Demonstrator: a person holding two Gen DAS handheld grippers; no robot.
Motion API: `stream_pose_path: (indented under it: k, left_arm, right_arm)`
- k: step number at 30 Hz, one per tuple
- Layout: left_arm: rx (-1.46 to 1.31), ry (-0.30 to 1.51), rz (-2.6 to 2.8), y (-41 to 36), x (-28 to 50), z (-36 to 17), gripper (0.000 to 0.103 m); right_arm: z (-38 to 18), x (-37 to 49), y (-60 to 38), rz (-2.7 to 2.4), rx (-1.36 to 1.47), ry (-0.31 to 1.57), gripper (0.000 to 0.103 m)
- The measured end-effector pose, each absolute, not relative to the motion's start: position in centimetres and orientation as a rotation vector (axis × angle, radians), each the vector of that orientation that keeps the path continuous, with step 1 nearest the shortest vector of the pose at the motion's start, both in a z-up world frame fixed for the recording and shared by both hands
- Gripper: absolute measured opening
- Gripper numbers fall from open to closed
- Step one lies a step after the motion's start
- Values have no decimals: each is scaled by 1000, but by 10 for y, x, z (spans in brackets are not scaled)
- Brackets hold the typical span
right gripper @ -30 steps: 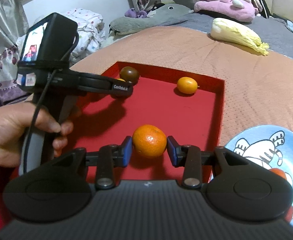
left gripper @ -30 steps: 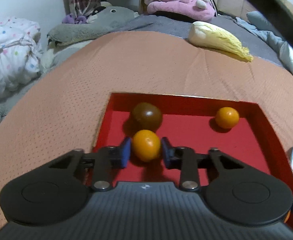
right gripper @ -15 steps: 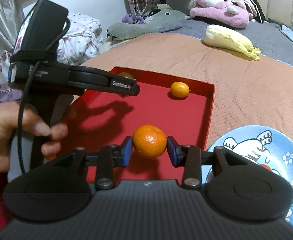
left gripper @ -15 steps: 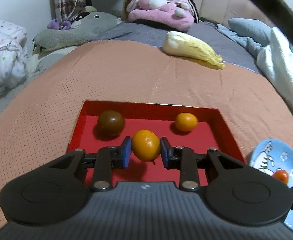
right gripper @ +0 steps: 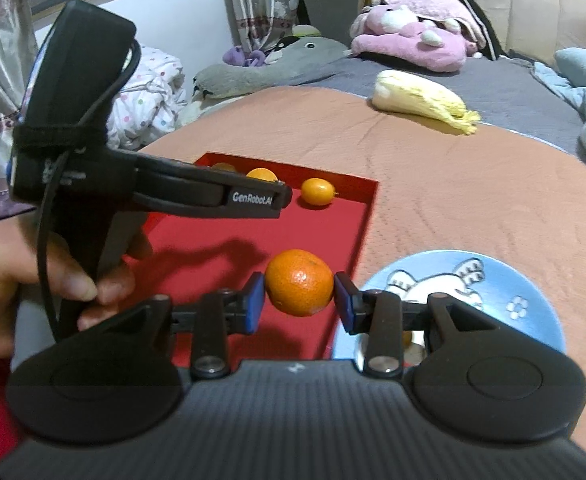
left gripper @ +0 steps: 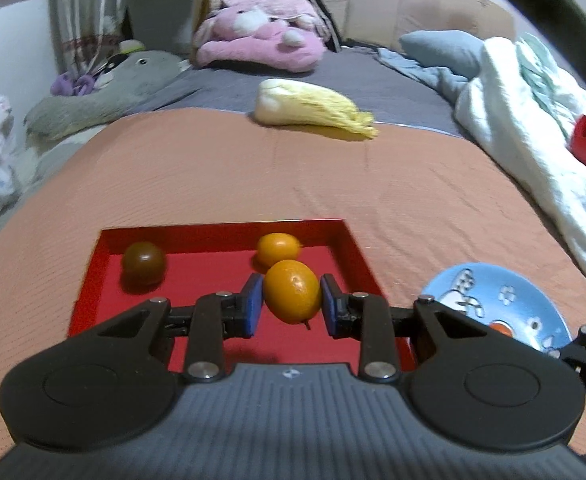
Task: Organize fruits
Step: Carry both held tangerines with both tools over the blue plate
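Soft bedding fills the left wrist view: an orange bedspread (left gripper: 333, 184) with a pink plush toy (left gripper: 261, 40) and a cabbage (left gripper: 313, 108) at its far end, and a red tray (left gripper: 357, 256) lying on it near the camera. The left hand-held gripper (left gripper: 291, 299) holds a small oval orange fruit (left gripper: 291, 296) pinched across its middle between blue pads (left gripper: 251, 306), lifted above the tray. Another orange fruit (left gripper: 277, 247) and a dark brown fruit (left gripper: 143, 261) sit near the tray's far wall, and a blue plate (left gripper: 505, 300) lies just beside the tray on the right. From the right wrist view, the right hand-held gripper (right gripper: 299, 302) is closed on a round tangerine (right gripper: 299, 282), held over the tray's right edge (right gripper: 367, 216) next to the blue plate (right gripper: 493, 280); the person's hand (right gripper: 25, 276) grips the other tool's handle on the left. Both fruits look light, so weight should matter little. The tangerine's loose, dimpled skin probably yields under pressure, and the oval fruit's smooth, glossy skin could slip or roll out of a loose pinch. A moderate squeeze across the widest part, as now, seems right; harder clamping risks bruising. On the soft bedspread, the plate may tilt when fruit is set down.
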State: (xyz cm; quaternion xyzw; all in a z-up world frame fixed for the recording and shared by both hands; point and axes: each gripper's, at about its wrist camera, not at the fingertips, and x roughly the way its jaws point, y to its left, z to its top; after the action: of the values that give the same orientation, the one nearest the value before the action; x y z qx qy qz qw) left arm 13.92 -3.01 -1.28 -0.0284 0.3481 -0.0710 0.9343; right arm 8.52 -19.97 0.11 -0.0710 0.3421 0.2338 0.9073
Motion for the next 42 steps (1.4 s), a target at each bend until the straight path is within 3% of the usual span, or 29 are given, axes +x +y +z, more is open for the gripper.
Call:
stream_pose_path:
  k: [42]
  left_arm:
    - [138, 727, -451, -150, 122, -49, 36]
  right_arm:
    - [-25, 74, -296, 310, -67, 780, 41]
